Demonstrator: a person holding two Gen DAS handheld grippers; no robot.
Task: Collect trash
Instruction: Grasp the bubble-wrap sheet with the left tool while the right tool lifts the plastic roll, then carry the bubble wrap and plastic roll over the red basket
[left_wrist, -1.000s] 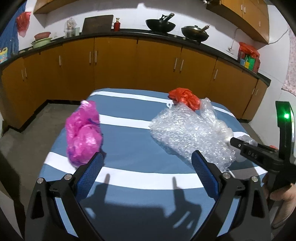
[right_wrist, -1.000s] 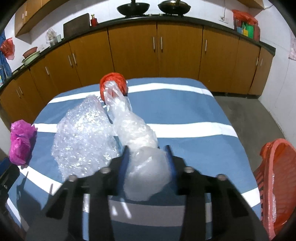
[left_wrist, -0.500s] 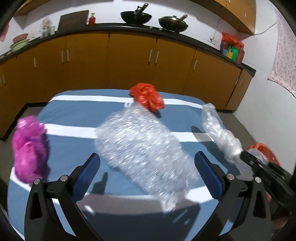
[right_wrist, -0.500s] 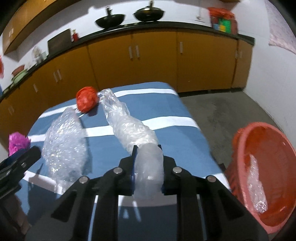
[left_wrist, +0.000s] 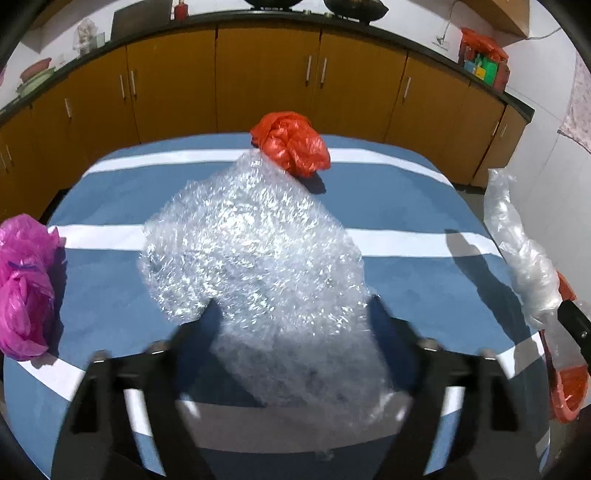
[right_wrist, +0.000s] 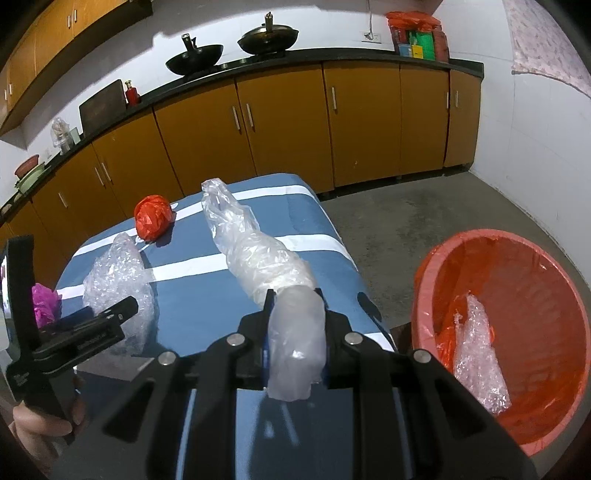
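A large sheet of bubble wrap (left_wrist: 258, 251) (right_wrist: 118, 280) lies on the blue striped table (left_wrist: 406, 206). My left gripper (left_wrist: 291, 314) straddles its near end, jaws closing with the wrap between the blurred fingers, no firm squeeze visible. My right gripper (right_wrist: 295, 306) is shut on a long crumpled clear plastic bag (right_wrist: 258, 254) (left_wrist: 517, 251), held up past the table's right edge. A crumpled orange bag (left_wrist: 291, 144) (right_wrist: 153, 218) sits at the far side. A pink bag (left_wrist: 24, 288) (right_wrist: 44, 301) rests at the left edge.
A red basket (right_wrist: 424, 280) with an orange liner stands on the floor to the right of the table, and a piece of bubble wrap lies inside it. Brown kitchen cabinets (left_wrist: 266, 74) run behind the table. A hand (right_wrist: 40, 424) holds the left gripper's handle.
The left gripper moved forward from beside the pink bag until its fingers straddle the bubble wrap, and its jaws narrowed. The right gripper carried the clear bag rightward, toward the red basket.
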